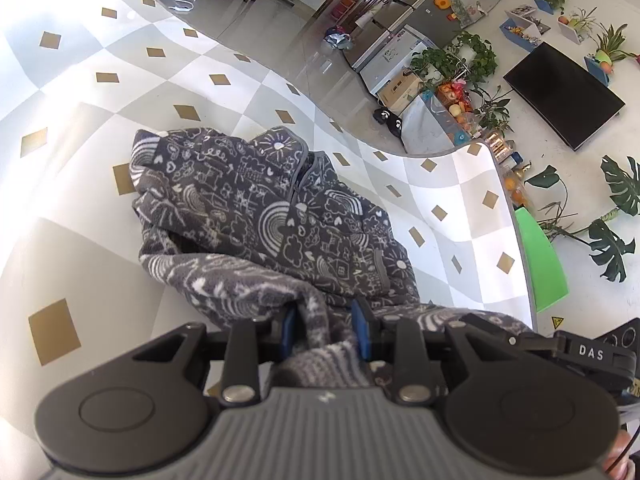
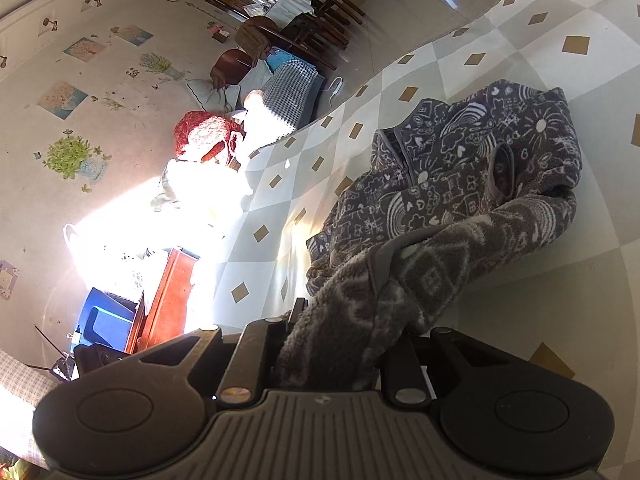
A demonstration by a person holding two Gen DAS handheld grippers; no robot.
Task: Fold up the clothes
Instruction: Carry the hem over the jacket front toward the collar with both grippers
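Left gripper (image 1: 326,330): clamped on a bunched edge of the dark grey fleece jacket with white doodle print (image 1: 256,216); blue pads pinch the fabric from both sides.

Right gripper (image 2: 340,344): also closed on the fleece, a thick wad running up between its fingers, near what looks like a grey-trimmed hem or cuff.

Jacket: near edge lifted off the white and grey checked tablecloth with gold diamonds (image 1: 100,80), while the collar and zip end lies crumpled on the table further out.

Step, my guess: carrying the held edge over for a fold, or pulling it flat; can't tell which.

Doing it well: I'd keep both grips level and equally tense, so the edge stays straight and the far part doesn't drag.

Beyond: table edge, then the tiled floor (image 1: 304,52).
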